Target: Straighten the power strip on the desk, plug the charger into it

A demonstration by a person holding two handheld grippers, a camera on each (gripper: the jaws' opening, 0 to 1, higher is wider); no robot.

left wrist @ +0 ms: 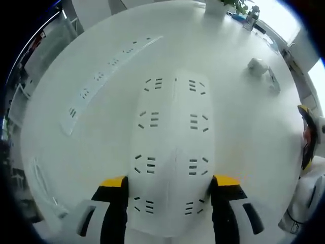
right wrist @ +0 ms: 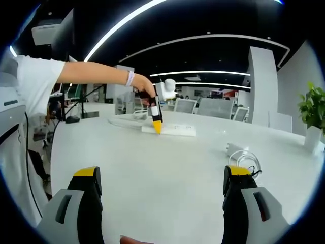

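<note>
The left tool (left wrist: 171,193) clamps the white power strip (left wrist: 171,152) between its jaws, flat on the white counter (left wrist: 244,142). A second strip (left wrist: 109,71) lies beyond. The right tool (right wrist: 161,185) hangs released above the counter; the charger (right wrist: 234,151) sits ahead with its cable.

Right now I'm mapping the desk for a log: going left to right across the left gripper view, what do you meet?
Second power strip → power strip held between the left claw's jaws → white charger → right claw at the edge.
</note>
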